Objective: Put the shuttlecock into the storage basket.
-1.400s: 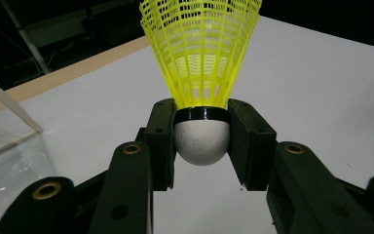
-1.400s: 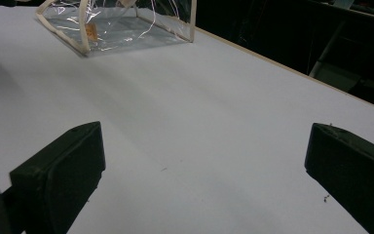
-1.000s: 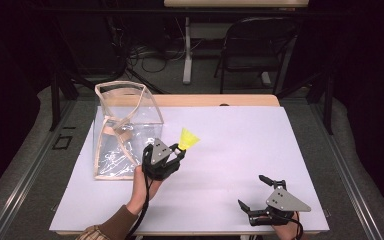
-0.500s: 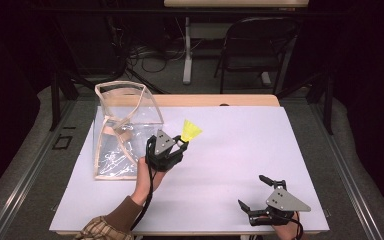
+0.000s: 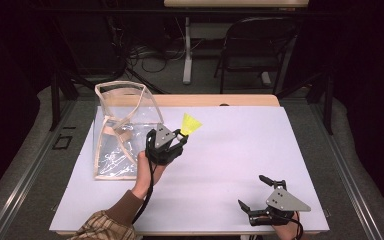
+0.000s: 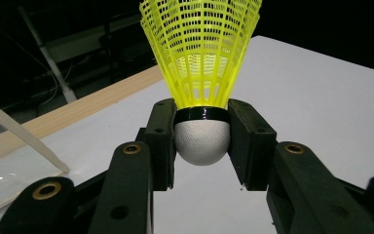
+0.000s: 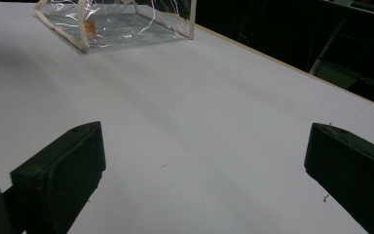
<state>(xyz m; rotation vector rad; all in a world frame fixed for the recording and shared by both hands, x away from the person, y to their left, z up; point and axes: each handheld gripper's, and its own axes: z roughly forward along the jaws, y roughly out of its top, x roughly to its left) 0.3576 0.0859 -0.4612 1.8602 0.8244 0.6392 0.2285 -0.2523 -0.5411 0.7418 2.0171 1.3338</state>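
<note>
Leftmost stands a clear plastic bag (image 5: pixel 122 130) with tan trim, upright and open-topped on the white table (image 5: pixel 240 150). Just beside its right wall, the left gripper (image 5: pixel 179 141) is raised off the table with its jaws clamped on the white cork base of a yellow shuttlecock (image 5: pixel 191 123), the skirt pointing up and away; in the left gripper view the pads (image 6: pixel 161 141) pinch only the rounded cork (image 6: pixel 202 141) below its black band. Because that surface is curved and smooth, the shuttlecock may pivot or squirt out if the hand tilts sharply. The wide skirt could also catch the bag's floppy rim and fold it inward. Farther right, near the table's front edge, the right gripper (image 5: pixel 256 195) rests with jaws wide apart, holding nothing and well clear of the bag.
</note>
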